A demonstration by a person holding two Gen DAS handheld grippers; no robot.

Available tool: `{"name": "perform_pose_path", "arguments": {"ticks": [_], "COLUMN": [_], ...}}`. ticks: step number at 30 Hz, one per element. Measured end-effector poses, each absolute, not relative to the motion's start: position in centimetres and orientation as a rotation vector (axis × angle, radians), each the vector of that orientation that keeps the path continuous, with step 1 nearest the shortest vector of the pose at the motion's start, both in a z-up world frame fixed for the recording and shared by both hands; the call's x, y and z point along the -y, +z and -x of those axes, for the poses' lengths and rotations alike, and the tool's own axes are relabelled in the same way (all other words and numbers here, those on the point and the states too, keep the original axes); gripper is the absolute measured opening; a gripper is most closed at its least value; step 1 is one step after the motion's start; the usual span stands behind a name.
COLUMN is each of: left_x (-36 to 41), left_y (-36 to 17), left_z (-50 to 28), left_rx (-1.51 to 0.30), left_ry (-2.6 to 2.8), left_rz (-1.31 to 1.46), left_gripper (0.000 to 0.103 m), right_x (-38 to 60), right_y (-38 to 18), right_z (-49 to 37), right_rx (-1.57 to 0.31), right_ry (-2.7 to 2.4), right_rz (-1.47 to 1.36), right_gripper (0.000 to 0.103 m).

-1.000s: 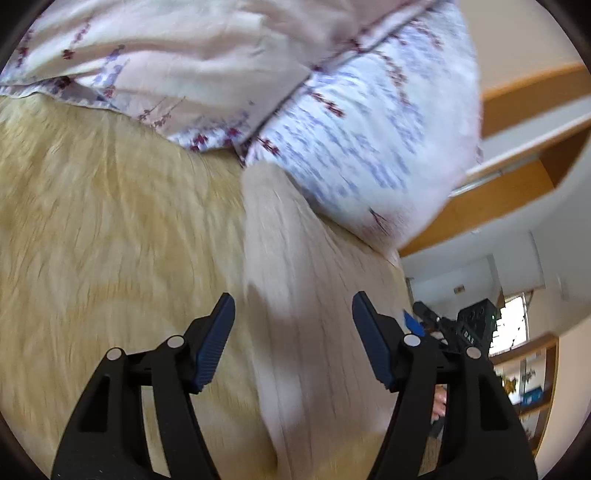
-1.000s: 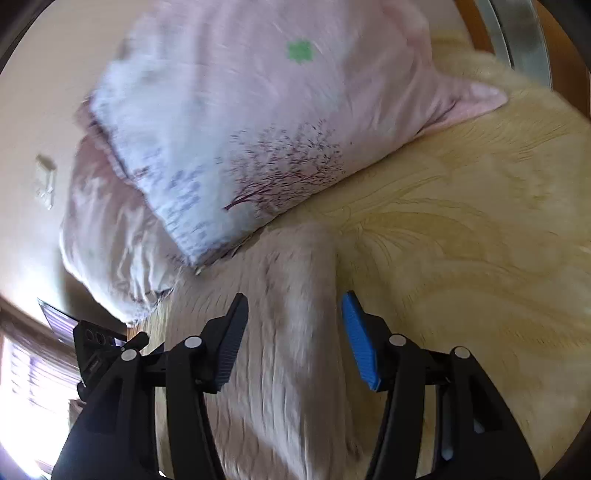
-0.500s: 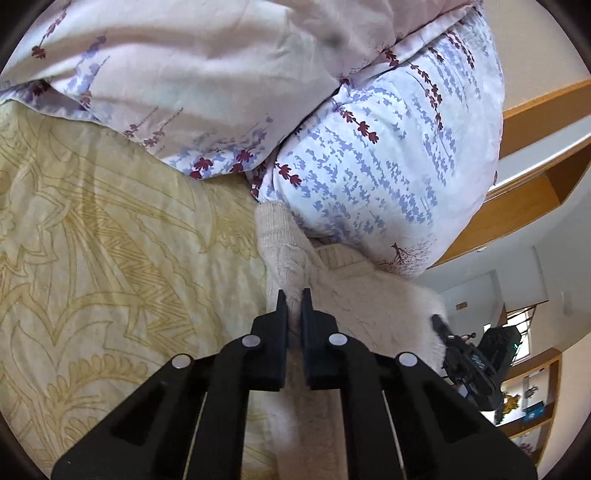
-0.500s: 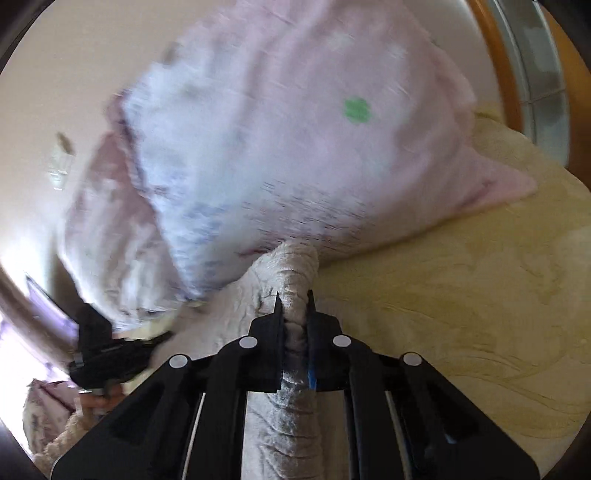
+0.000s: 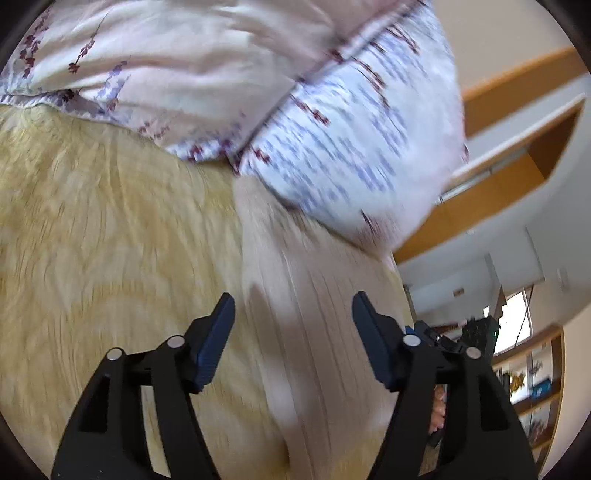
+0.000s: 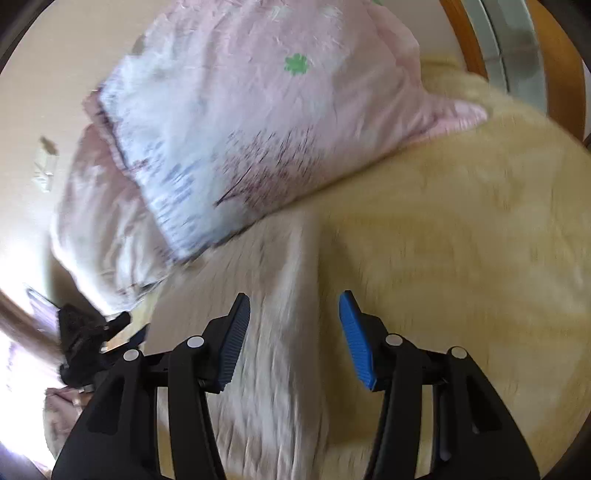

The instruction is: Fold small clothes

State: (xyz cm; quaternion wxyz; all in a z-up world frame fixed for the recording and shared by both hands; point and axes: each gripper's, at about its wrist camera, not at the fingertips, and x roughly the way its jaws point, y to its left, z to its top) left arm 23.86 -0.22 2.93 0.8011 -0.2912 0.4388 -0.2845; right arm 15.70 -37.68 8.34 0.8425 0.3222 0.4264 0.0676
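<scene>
A cream ribbed knit garment (image 5: 317, 314) lies flat on the yellow patterned bedspread (image 5: 103, 236), its far end against the pillows. My left gripper (image 5: 293, 317) is open and empty, just above the garment's left edge. In the right wrist view the same garment (image 6: 280, 325) runs under my right gripper (image 6: 293, 317), which is open and empty over the garment's right edge. The bedspread (image 6: 461, 258) spreads to the right. Both views are motion-blurred.
Two floral pillows (image 5: 354, 140) (image 6: 258, 122) lie at the head of the bed against a wooden headboard (image 6: 469, 33). Each gripper shows in the other's view: the right one (image 5: 476, 332) and the left one (image 6: 85, 343). Shelves stand at the far right (image 5: 532, 384).
Half a second ago both grippers were shut on the garment's edges. Now both are open and have let it go, and the garment lies flat on the bedspread.
</scene>
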Motion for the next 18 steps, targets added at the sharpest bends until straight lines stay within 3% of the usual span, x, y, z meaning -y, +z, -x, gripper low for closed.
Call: {"name": "perform_pose_path", "arguments": {"ticks": [2,8,10,11,14,18], "left_x": [0.7,3.4,4.0,4.4,5.6,6.1], "left_y": [2.8,2.9,3.1,3.2,3.1,2.2], "left_z": [-22.7,-20.8,-20.3,-20.3,-20.3,-20.3], "left_rx": [-0.954,-0.967,-0.966,-0.966,-0.973,-1.007], "left_ry": [-0.630,-0.606,-0.595,-0.586,-0.561,-0.562], "left_rz": [0.602,0.455,0.406,0.382,0.325,0.326], "left_gripper": [0.070,0.074,0.077,0.078,0.079,0.081], "right_x": [37.5,36.1,36.1,36.2,36.4,36.1], "right_y": [8.2,7.6,7.5,7.6,8.1,6.3], "right_z": [-14.7,-14.2,-14.0,-13.9,-13.5,-14.6], "right_rx": [-0.909,-0.919,-0.911,-0.895,-0.851,-0.932], "right_ry": [0.157,0.154,0.140,0.132,0.071,0.003], "right_rz": [-0.671,-0.613,-0.606,-0.596,-0.568,-0.537], "right_gripper": [0.052,0.036,0.026,0.012,0.011,0.011]}}
